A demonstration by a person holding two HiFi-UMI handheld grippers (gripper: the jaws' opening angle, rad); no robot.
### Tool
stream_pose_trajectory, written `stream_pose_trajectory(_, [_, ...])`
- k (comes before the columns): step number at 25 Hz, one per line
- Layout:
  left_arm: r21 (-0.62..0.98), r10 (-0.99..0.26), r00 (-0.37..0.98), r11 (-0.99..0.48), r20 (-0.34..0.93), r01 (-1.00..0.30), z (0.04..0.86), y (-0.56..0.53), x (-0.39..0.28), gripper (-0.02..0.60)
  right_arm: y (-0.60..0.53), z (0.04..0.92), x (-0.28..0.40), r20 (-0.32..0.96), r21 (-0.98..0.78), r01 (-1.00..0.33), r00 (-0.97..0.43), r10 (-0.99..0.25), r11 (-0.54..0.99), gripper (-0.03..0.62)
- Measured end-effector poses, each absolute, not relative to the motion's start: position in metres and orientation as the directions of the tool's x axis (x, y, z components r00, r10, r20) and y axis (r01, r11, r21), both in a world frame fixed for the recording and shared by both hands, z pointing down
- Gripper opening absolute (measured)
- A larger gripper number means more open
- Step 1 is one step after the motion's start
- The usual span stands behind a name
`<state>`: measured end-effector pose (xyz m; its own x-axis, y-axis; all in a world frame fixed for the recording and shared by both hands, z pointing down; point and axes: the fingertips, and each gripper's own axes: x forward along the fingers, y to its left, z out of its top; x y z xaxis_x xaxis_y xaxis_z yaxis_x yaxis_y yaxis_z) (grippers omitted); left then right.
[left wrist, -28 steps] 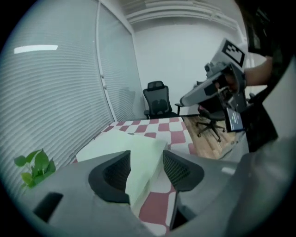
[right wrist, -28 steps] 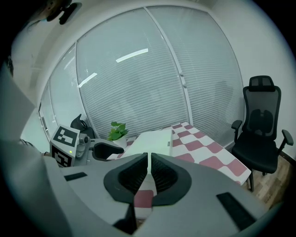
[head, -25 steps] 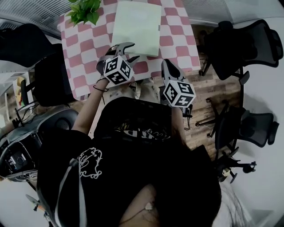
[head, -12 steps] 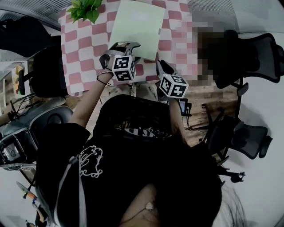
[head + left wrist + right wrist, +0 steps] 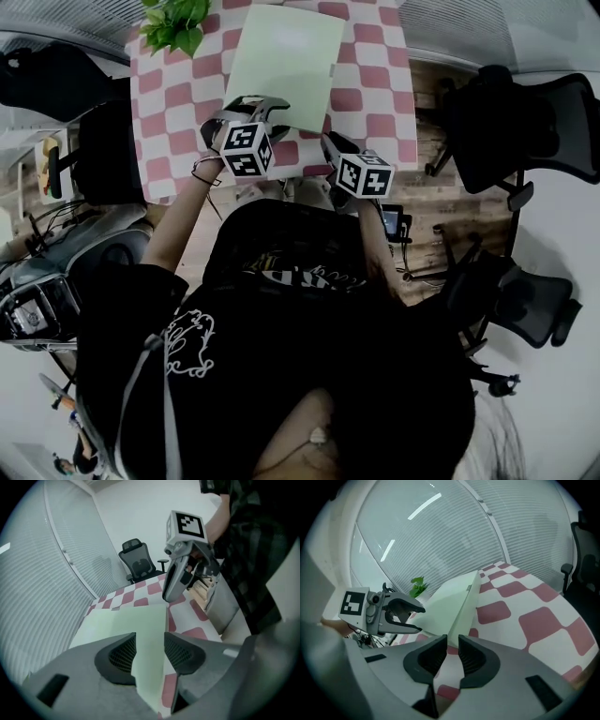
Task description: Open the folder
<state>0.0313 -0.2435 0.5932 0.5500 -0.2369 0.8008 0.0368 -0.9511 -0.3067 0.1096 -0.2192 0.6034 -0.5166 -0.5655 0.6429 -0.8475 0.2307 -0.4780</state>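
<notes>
Right gripper [image 5: 330, 143] — jaws closed, pitched downward, near folder [image 5: 281, 52] corner

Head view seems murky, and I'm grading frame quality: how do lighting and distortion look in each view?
Head view: lower half underexposed, folder bright, room edges bowed. Left gripper view: even light, dark round vignette, blinds curved. Right gripper view: glare streaks on the blinds, strong fisheye bend.

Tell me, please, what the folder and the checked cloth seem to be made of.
Folder: pale green and matte, thin and stiff, with crisp straight edges. It is probably plastic sheet or card, but the look leaves that open.
Cloth: red and white checks, lying smooth and flat over the table. It could be printed fabric or vinyl; I cannot tell which.
</notes>
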Motion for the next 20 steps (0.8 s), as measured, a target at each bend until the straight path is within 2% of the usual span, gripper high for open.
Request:
stream_pose_trajectory(1, [-0.286,-0.226,0.558,-0.958,0.798,0.02,0.593,-0.241,0.03,0.184,-0.219,0.604,0.107,0.627,-0.509,-0.829,-0.542,-0.561,0.232,0.056])
stream_pose_trajectory(2, [-0.265,-0.215,0.564,-0.964,0.797,0.007,0.593,-0.237,0.029,0.148,-0.218,0.605,0.105,0.613,-0.532,-0.813,-0.563,-0.554,0.237,0.129])
stream_pose_trajectory(3, [-0.249,-0.206,0.569,-0.969,0.796,-0.004,0.594,-0.233,0.029,0.104,-0.219,0.606,0.103,0.608,-0.544,-0.803,-0.577,-0.545,0.243,0.158])
stream_pose_trajectory(5, [-0.235,-0.205,0.575,-0.972,0.792,-0.023,0.596,-0.228,0.029,0.052,-0.22,0.61,0.103,0.621,-0.532,-0.81,-0.572,-0.535,0.248,0.158])
stream_pose_trajectory(8, [-0.233,-0.219,0.577,-0.971,0.787,-0.051,0.599,-0.227,0.03,0.034,-0.224,0.615,0.106,0.636,-0.516,-0.822,-0.556,-0.535,0.241,0.158])
stream_pose_trajectory(15, [-0.225,-0.225,0.591,-0.971,0.775,-0.075,0.594,-0.228,0.028,0.034,-0.217,0.627,0.107,0.669,-0.52,-0.822,-0.561,-0.488,0.233,0.156])
stream_pose_trajectory(17, [-0.251,-0.257,0.593,-0.963,0.763,-0.095,0.591,-0.232,0.027,0.034,-0.22,0.628,0.111,0.66,-0.535,-0.823,-0.549,-0.514,0.192,0.156])
stream_pose_trajectory(20, [-0.278,-0.335,0.609,-0.942,0.719,-0.19,0.579,-0.252,0.023,0.023,-0.222,0.629,0.113,0.648,-0.566,-0.81,-0.551,-0.526,0.152,0.156])
